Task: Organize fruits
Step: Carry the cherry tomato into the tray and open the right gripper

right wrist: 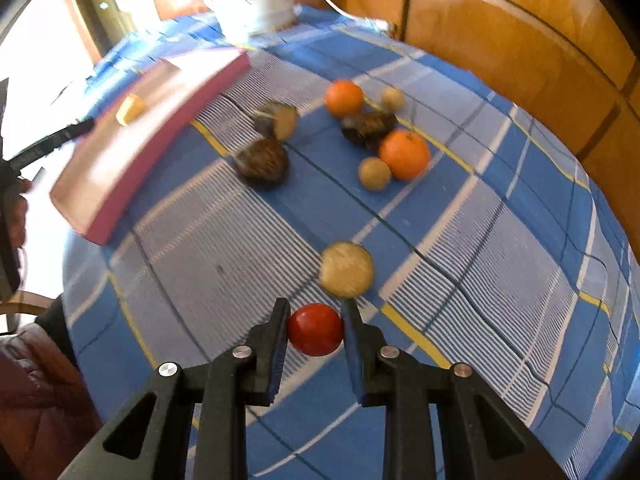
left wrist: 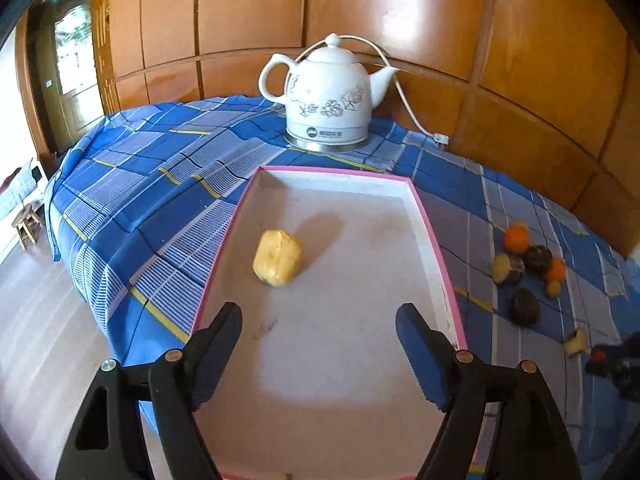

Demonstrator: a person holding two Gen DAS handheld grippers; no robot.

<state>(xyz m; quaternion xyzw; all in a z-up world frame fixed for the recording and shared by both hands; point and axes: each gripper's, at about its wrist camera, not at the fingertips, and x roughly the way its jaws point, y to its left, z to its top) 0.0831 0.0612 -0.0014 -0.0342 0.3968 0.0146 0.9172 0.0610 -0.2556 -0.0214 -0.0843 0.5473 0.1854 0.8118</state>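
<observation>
One yellow fruit is lying in the pink tray; right tongs are gripping a red fruit, left tongs are gaping wide, while oranges and others are waiting outside.

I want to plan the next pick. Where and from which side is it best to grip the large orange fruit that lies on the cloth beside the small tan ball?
Grip the large orange across its round middle, coming from above. The tan ball touches its near-left side and a dark fruit crowds its far-left, so a sideways approach would probably bump them. Its right side looks free.
</observation>
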